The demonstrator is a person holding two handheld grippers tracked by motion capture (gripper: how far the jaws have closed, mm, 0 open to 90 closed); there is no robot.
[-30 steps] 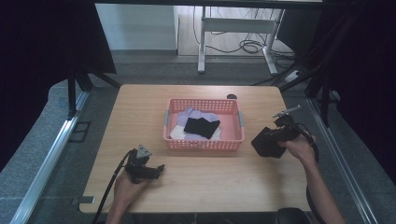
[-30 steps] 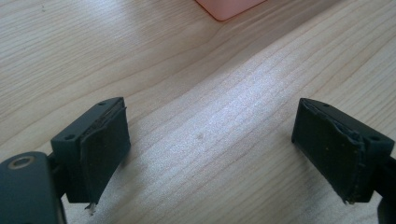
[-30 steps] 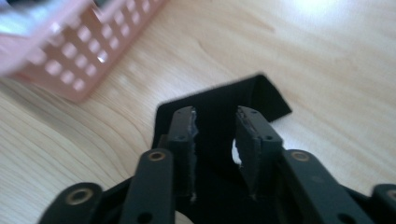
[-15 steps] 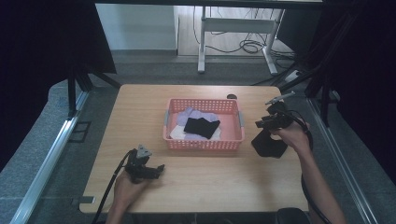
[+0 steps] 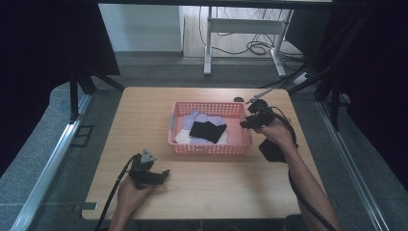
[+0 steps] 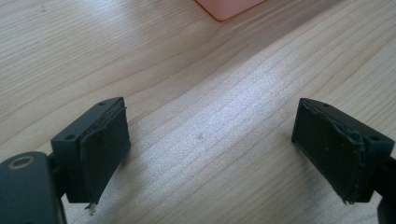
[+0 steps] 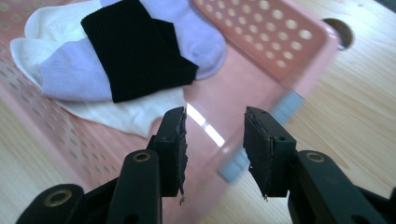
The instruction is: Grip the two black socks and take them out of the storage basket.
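Observation:
A pink basket [image 5: 240, 142] stands mid-table and holds a black sock [image 5: 208, 130] on top of a purple sock [image 5: 202, 118] and a white sock [image 5: 183, 137]. My right gripper [image 5: 244, 124] hovers over the basket's right end. In the right gripper view it [image 7: 214, 126] is open with nothing between the jaws, and the black sock [image 7: 135, 51] lies beyond them. A black cloth piece [image 5: 270, 151] lies on the table right of the basket, below my right hand. My left gripper [image 5: 161, 175] rests low near the front left, open [image 6: 210, 135] over bare wood.
The table [image 5: 144, 110] has a round hole [image 5: 239, 100] behind the basket's right corner. A corner of the basket [image 6: 229, 7] shows at the top of the left gripper view. Dark stands and a metal desk frame [image 5: 240, 26] stand beyond the table.
My right gripper rose off the black cloth piece on the table and moved left and back to the basket's right end. The cloth stayed on the table. The left gripper did not move.

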